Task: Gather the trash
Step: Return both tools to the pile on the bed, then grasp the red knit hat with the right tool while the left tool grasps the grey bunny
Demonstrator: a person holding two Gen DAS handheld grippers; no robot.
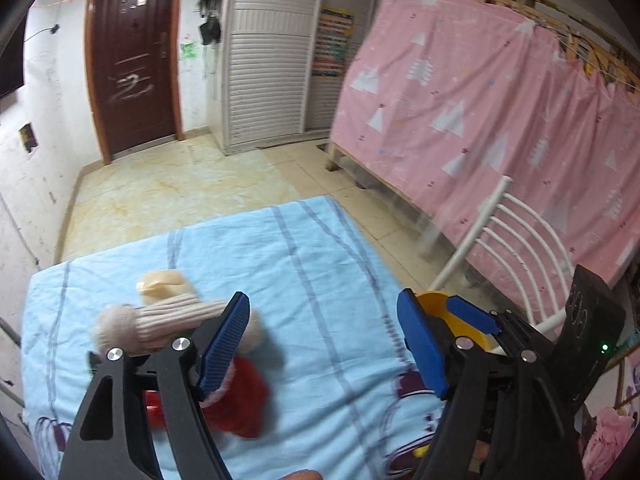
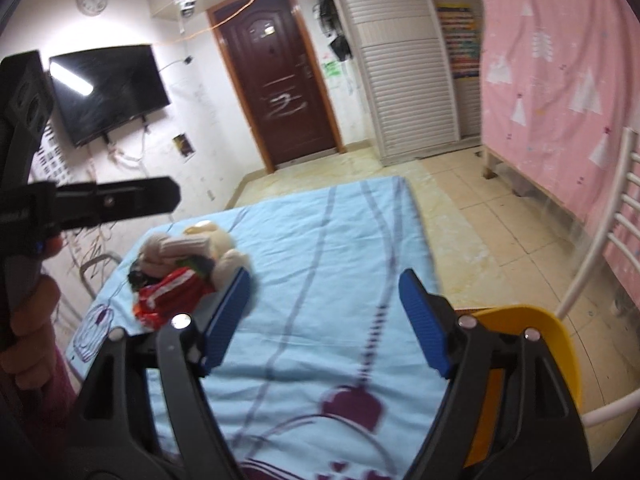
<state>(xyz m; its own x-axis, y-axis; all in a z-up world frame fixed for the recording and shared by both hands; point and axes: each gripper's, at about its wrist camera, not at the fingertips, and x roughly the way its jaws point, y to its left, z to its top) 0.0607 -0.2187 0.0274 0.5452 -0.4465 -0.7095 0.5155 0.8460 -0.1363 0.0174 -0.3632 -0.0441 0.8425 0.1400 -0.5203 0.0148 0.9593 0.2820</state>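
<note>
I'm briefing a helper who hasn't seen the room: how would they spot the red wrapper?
Find the light blue bedsheet in the middle of the room. On its left side lies a beige plush toy. The red wrapper lies crumpled against it, the only shiny red thing there.

Pink curtain [image 1: 480, 120], brown door [image 2: 280, 80], wall television [image 2: 108, 92], white louvred wardrobe [image 1: 272, 60].

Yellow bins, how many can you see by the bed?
1. The yellow bin stands off the right edge of the blue bedsheet, behind the right gripper, beside the white chair. Others may be hidden behind the grippers.
</note>
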